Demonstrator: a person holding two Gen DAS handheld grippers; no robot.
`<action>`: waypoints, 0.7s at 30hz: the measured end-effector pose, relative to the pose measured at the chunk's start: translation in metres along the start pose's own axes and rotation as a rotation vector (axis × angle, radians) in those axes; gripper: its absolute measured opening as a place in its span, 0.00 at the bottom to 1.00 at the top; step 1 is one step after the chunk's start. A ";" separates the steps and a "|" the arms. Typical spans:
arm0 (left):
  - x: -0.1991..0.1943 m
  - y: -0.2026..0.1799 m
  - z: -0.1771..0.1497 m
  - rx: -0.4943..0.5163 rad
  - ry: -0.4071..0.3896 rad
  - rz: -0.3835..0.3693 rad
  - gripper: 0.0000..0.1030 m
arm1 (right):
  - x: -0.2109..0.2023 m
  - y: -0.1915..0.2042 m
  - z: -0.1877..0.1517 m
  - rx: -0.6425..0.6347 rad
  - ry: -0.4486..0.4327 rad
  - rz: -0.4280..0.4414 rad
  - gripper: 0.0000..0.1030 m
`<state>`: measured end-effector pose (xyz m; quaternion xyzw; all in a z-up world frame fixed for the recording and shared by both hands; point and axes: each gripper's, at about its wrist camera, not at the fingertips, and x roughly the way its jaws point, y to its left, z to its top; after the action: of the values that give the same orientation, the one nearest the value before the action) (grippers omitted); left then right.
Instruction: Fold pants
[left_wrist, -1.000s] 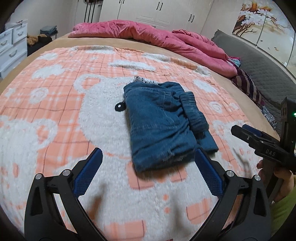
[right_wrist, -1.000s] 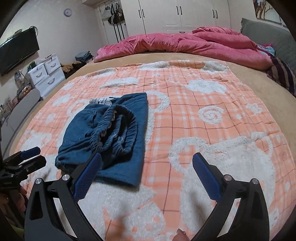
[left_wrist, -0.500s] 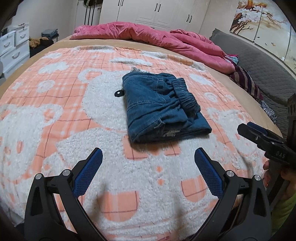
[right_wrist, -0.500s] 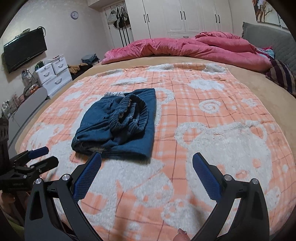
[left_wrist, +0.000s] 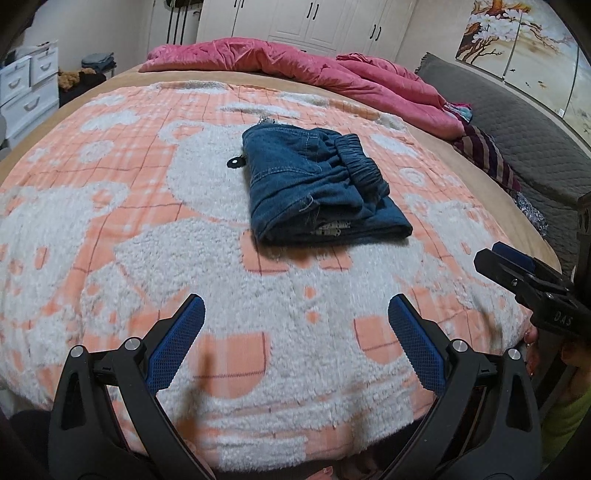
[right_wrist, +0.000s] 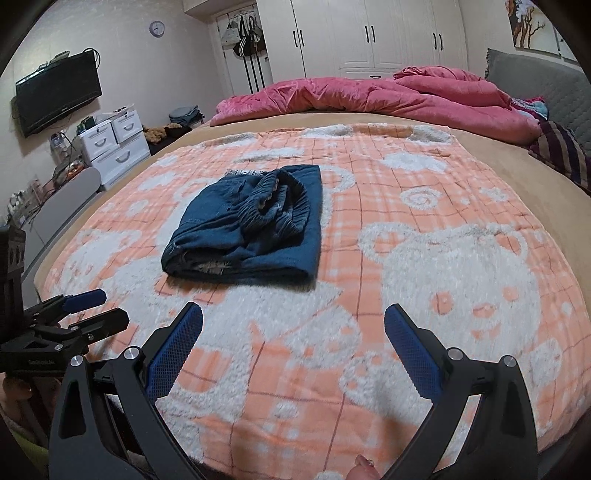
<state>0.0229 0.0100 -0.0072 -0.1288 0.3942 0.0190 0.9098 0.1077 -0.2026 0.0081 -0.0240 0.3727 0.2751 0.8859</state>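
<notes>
- The pants (left_wrist: 321, 188), of blue denim, are seen folded into a compact bundle lying just above the middle of the left wrist frame, on an orange-and-white bear-patterned blanket (left_wrist: 147, 258).
- In the right wrist view the same bundle (right_wrist: 251, 225) is placed left of centre, with the gathered elastic waistband shown on top.
- A small dark tab is seen on the blanket at the bundle's left edge.
- The left gripper (left_wrist: 295, 339) is held at the bottom of its frame, its blue-padded jaws spread wide with nothing between them, well apart from the pants.
- The right gripper (right_wrist: 293, 347) is likewise held wide open and empty, low in its frame.
- A pink quilt (right_wrist: 369, 96) is heaped along the top of the bed.
- White drawers (right_wrist: 114, 144) and a wall-mounted television (right_wrist: 55, 96) are shown at the upper left of the right wrist frame.
</notes>
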 end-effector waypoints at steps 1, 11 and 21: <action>-0.002 0.000 -0.002 0.001 -0.003 0.002 0.91 | 0.000 0.001 -0.002 -0.001 0.003 -0.002 0.96; -0.014 0.003 -0.020 -0.008 0.001 0.004 0.91 | -0.007 0.008 -0.025 -0.014 0.017 -0.039 0.96; -0.016 0.000 -0.037 -0.003 0.022 0.001 0.91 | -0.008 0.010 -0.035 -0.030 0.028 -0.045 0.96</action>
<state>-0.0143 0.0020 -0.0198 -0.1301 0.4041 0.0186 0.9052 0.0749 -0.2066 -0.0101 -0.0496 0.3800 0.2601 0.8863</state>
